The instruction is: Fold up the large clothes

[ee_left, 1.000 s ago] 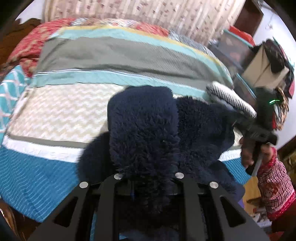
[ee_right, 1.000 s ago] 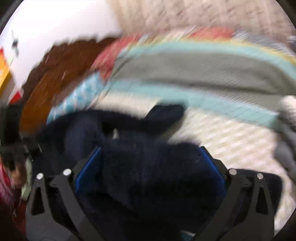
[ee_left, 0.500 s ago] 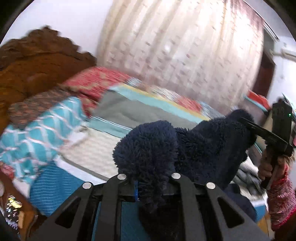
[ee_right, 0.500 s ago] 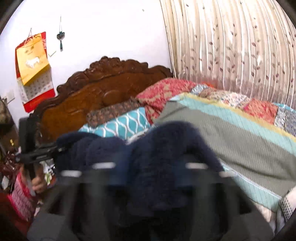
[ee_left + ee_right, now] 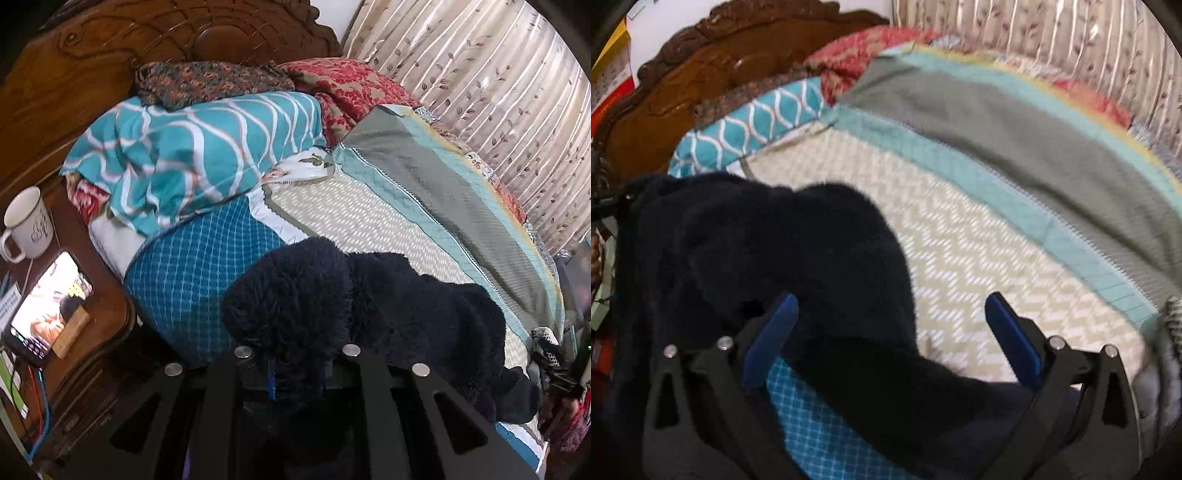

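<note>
At lower centre of the left view, the fleece is gripped by the left claw; the right claw is spread open over the bed.

Right tool: black frame, silver screws, blue pads.

Spread right claw over navy fleece

Both wrist views low and close over the bedspread, toward the shared headboard
</note>
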The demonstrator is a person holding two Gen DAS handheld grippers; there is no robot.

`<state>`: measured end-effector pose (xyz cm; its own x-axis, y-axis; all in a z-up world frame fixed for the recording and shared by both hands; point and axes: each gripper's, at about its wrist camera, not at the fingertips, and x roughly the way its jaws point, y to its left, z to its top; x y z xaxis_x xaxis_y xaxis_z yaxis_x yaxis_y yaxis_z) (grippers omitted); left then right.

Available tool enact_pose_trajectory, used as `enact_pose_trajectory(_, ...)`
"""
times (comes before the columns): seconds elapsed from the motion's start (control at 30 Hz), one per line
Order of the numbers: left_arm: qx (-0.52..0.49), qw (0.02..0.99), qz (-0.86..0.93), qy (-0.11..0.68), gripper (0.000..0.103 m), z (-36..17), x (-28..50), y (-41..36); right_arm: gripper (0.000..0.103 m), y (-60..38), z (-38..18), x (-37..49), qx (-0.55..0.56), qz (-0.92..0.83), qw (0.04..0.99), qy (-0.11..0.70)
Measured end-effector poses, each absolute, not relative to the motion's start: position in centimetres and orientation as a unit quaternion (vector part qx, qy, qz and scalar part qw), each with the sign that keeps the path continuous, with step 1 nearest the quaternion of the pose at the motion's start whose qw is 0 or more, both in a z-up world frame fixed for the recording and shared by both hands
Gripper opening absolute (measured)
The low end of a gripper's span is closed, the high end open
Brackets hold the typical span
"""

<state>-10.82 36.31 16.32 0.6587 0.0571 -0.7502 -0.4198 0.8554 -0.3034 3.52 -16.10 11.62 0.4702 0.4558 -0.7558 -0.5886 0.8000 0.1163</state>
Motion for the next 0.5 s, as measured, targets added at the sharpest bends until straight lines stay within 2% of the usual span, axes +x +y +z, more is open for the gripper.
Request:
enact_pose_trajectory(0.13, -0.235, 0.881, 0.132, 0.388, 0.015, 16.1, -10.7, 36.7, 0.098, -14.5, 8.1, 6.6, -0.056, 0.291, 0.842, 0.450)
enact_pose_trajectory(0.2, -0.237, 0.883, 0.129, 0.385, 0.015, 16.3, -10.8, 36.6, 0.098, -14.2, 5.2, 8.8, -0.005, 0.272, 0.824, 0.496)
enact_pose_trajectory(0.23, -0.237, 0.884, 0.127, 0.383, 0.015, 16.5, -10.9, 36.4, 0.089, -14.3, 2.9, 9.7, 0.029, 0.251, 0.808, 0.533)
enact_pose_trajectory(0.27, -0.236, 0.885, 0.125, 0.382, 0.015, 16.7, -11.1, 36.2, 0.049, -14.2, 1.9, 9.9, 0.062, 0.254, 0.790, 0.554)
enact_pose_trajectory(0.33, -0.237, 0.889, 0.115, 0.376, 0.015, 17.5, -11.3, 35.7, 0.011, -14.7, 1.1, 9.3, 0.142, 0.252, 0.764, 0.577)
enact_pose_trajectory(0.43, -0.236, 0.896, 0.104, 0.363, 0.015, 18.9, -11.4, 35.1, 0.007, -16.6, 6.2, 7.0, 0.157, 0.274, 0.797, 0.515)
enact_pose_trajectory(0.5, -0.241, 0.900, 0.087, 0.351, 0.015, 20.2, -11.0, 34.8, 0.007, -21.6, 13.0, 5.6, 0.198, 0.288, 0.827, 0.441)
